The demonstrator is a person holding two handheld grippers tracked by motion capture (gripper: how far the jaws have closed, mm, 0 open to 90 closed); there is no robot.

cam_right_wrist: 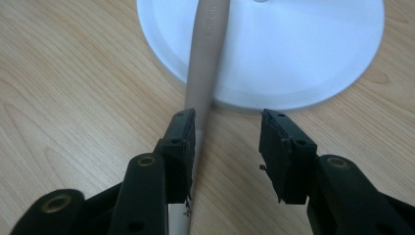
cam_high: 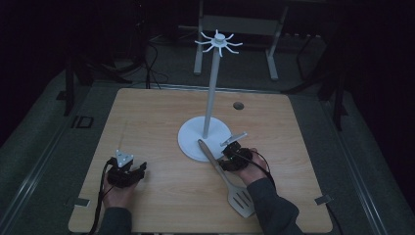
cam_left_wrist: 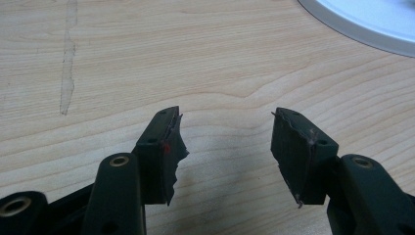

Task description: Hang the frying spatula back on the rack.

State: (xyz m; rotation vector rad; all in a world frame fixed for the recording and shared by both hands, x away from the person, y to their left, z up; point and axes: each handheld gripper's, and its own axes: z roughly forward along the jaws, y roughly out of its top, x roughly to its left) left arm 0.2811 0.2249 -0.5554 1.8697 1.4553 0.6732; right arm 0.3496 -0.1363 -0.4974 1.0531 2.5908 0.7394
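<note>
The stand (cam_high: 204, 139) sits on the table (cam_high: 156, 112), a white disc base with a tall pole topped by hooks. A spatula (cam_high: 222, 176) lies just right of the base's near edge, its handle tip resting on the base rim and its slotted blade pointing away from the stand toward the person.

The right gripper (cam_high: 230, 157) hovers at the handle, just beside the base. In the right gripper view the handle (cam_right_wrist: 205, 58) runs up between the jaws, against the left pad, with a clear gap to the right one; the jaws are unclenched, not yet gripping.

The left gripper (cam_left_wrist: 225, 147) rests well left of the stand, jaws spread over bare wood, holding nothing.
</note>
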